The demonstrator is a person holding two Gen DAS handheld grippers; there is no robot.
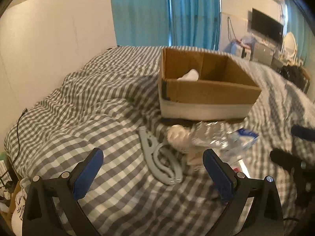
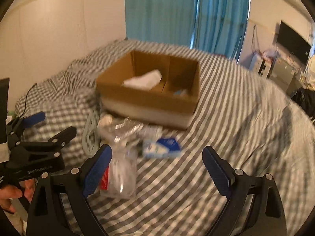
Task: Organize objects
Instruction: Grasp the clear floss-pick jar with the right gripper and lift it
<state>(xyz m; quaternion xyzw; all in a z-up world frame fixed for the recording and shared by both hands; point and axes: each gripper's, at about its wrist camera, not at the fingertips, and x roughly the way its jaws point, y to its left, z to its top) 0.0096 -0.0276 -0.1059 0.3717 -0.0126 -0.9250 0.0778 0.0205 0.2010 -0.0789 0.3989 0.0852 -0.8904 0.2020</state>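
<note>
A divided cardboard box [image 1: 208, 93] [image 2: 149, 98] sits on the checked bed and holds a white item [image 1: 190, 75] [image 2: 145, 80] in its left compartment. In front of it lie a grey folding hanger [image 1: 159, 159] [image 2: 90, 133], a crumpled clear plastic bag [image 1: 206, 135] [image 2: 122, 169] and a blue-and-white packet [image 1: 246, 136] [image 2: 163, 147]. My left gripper [image 1: 153, 163] is open above the hanger, nothing between its fingers. My right gripper [image 2: 157, 162] is open, hovering over the bed near the packet and bag, touching neither. Both views are blurred.
The grey checked duvet [image 1: 88, 102] covers the bed, with a black cable [image 1: 18, 125] at its left edge. A white wall stands left, blue curtains [image 2: 177, 13] behind. A TV [image 2: 293, 43] and cluttered desk are far right. A hand [image 2: 9, 194] holds the left gripper.
</note>
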